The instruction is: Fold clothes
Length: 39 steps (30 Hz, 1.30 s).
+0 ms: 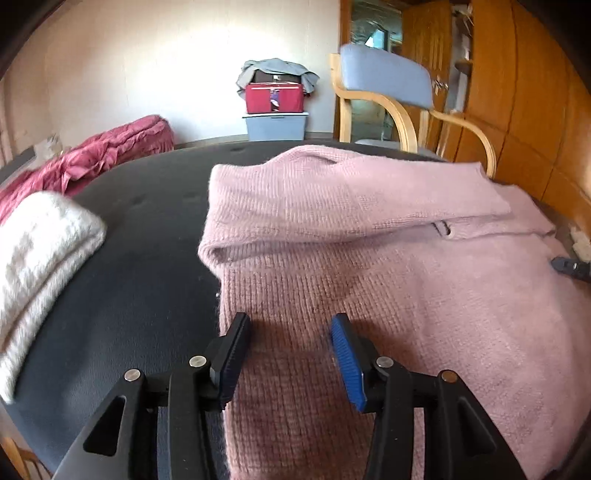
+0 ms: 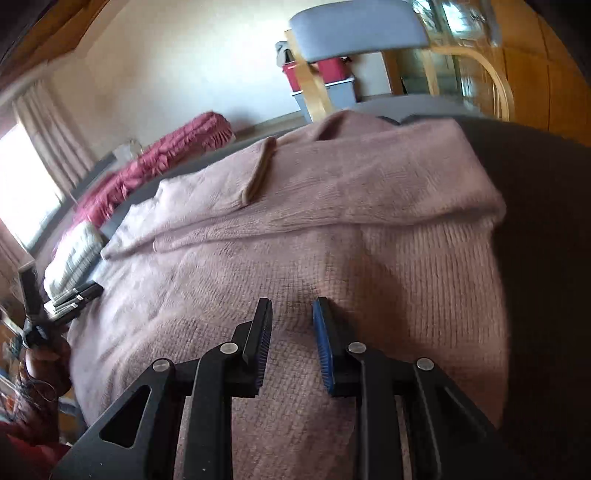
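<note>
Progress: your fuzzy pink knit sweater (image 1: 369, 236) has sleeves folded in | left: final body fold | left claw (image 1: 291, 354) wide, empty | right claw (image 2: 291, 343) narrow, empty

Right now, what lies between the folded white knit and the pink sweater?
Only bare dark surface separates the folded white knit from the pink sweater; nothing rests on that stretch. The left wrist view shows it best.

Hidden or unclear, reckoned from the pink sweater (image 1: 369, 258): my right gripper (image 1: 570, 267) — only a dark tip at its right edge; white folded knit (image 1: 40, 258) left of it — blurred, cropped; chair (image 2: 354, 33) beyond it — smeared.
</note>
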Each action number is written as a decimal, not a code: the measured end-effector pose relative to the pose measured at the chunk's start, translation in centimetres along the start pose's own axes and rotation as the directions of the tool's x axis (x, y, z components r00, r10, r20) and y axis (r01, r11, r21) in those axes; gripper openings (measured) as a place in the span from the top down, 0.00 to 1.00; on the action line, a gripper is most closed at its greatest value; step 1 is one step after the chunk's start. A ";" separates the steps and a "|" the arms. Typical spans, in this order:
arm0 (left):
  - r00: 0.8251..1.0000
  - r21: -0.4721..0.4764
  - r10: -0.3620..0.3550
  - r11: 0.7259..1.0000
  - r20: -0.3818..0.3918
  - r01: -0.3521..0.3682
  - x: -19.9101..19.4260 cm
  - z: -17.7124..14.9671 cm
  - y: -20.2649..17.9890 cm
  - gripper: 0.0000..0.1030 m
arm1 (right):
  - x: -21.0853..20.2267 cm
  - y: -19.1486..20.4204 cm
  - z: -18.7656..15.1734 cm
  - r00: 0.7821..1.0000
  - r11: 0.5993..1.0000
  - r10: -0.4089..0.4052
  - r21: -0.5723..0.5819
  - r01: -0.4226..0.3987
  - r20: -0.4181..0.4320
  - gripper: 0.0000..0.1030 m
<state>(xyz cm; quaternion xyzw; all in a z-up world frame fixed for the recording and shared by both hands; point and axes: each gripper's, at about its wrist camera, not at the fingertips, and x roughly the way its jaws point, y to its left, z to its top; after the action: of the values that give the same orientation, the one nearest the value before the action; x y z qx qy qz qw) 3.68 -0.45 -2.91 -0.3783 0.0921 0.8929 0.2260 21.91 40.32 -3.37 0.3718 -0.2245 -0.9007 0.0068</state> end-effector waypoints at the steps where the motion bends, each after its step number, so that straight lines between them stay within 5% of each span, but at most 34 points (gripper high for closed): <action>1: 1.000 0.008 0.004 1.000 -0.005 -0.004 0.3 0.3 0.1 0.53 | 0.2 -0.6 0.2 1.000 0.999 0.025 0.029 -0.025 0.003 0.77; 12: 0.995 -0.004 -0.007 1.000 -0.099 0.007 7.4 7.2 2.1 0.52 | 6.2 -1.9 7.2 0.998 0.997 0.063 0.054 -0.063 0.001 0.77; 16: 0.997 -0.059 0.028 0.998 -0.072 -0.032 6.2 8.5 0.8 0.56 | 6.6 -0.3 8.3 1.000 1.000 -0.007 0.022 0.007 0.003 0.73; 18: 0.997 -0.054 -0.068 0.996 -0.022 0.067 4.3 7.7 -1.0 0.55 | 6.2 2.1 7.5 1.000 0.999 0.017 -0.045 -0.017 0.006 0.73; 21: 0.983 -0.007 -0.178 0.984 -0.050 0.178 3.3 5.6 -4.9 0.55 | 6.1 4.6 5.9 0.998 0.991 0.053 -0.121 -0.056 -0.033 0.73; 24: 0.975 0.040 -0.182 0.981 -0.128 0.188 4.4 3.5 -6.3 0.55 | 6.8 4.7 4.5 0.994 0.989 0.049 -0.131 -0.061 -0.097 0.75; 32: 0.992 0.065 -0.106 0.992 -0.066 0.110 1.7 0.5 -1.8 0.55 | 1.1 -3.1 1.9 0.999 0.995 0.053 0.085 -0.053 0.004 0.79; 35: 0.990 0.022 -0.137 0.990 -0.042 0.138 0.8 -0.3 -0.4 0.55 | -0.4 -4.8 1.2 0.999 0.986 0.044 0.159 -0.048 0.031 0.80; 39: 0.988 -0.030 -0.152 0.988 -0.010 0.152 -0.6 -0.4 -0.9 0.55 | -1.5 -2.5 1.1 0.997 0.995 -0.058 0.078 0.055 0.046 0.76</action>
<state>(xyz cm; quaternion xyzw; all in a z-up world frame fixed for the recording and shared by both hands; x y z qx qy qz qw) 4.74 -0.03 -2.75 -0.3931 0.0513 0.8720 0.2872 22.62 43.30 -2.72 0.3561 -0.2485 -0.9000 -0.0384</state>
